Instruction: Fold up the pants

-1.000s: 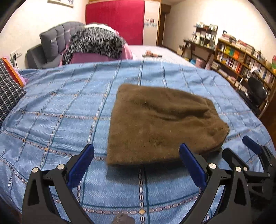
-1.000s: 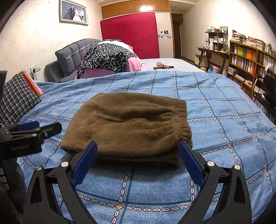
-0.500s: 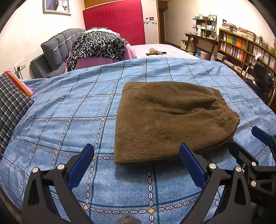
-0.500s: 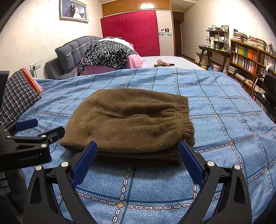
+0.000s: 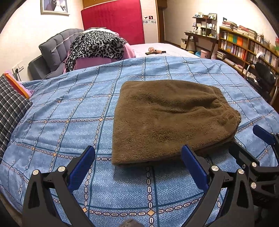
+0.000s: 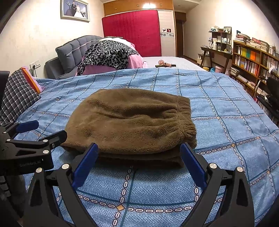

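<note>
Pants (image 6: 132,122) sit folded in a compact stack on the bedspread (image 6: 226,108), so left gripper (image 5: 137,164) and right gripper (image 6: 139,160) hover wide open, empty.

Folded brown pants (image 5: 170,120) on blue bed (image 5: 69,111)

Warm indoor light fills both views, fairly bright and even. A soft shadow lies on the bedspread (image 5: 52,122) just under the near edge of the pants (image 5: 165,118). Both pictures are sharp at the centre. Fisheye bending curves the bookshelf (image 6: 252,59) and walls, and the corners fall to black. A faint glare sits on the cabinet (image 6: 137,5).
</note>
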`<control>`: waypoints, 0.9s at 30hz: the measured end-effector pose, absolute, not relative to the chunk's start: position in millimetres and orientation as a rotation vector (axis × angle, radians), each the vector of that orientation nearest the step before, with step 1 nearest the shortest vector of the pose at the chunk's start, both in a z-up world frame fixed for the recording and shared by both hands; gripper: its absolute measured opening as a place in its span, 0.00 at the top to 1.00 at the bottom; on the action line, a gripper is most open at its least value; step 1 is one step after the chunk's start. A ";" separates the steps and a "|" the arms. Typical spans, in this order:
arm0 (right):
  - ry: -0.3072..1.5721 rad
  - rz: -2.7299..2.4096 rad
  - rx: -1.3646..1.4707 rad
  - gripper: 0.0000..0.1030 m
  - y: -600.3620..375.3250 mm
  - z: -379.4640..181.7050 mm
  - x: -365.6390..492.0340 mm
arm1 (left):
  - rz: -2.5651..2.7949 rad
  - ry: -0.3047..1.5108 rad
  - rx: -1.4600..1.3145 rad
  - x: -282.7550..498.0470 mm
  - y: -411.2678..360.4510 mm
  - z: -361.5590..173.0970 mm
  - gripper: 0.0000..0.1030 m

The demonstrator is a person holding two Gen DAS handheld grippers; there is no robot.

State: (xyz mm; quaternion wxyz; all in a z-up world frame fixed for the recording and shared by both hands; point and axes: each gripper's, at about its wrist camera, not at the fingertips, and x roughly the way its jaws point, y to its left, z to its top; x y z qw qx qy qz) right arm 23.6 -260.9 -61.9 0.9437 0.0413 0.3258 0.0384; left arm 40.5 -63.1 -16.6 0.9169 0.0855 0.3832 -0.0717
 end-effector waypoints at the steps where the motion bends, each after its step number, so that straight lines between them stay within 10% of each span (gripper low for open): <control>1: 0.664 0.078 0.084 0.07 -261.0 -62.0 23.8 | -0.147 0.789 0.175 40.5 -63.2 -16.6 0.05; 27: 0.727 0.069 0.122 0.07 -267.8 -81.1 32.5 | -0.147 0.860 0.163 60.0 -56.5 -41.2 0.05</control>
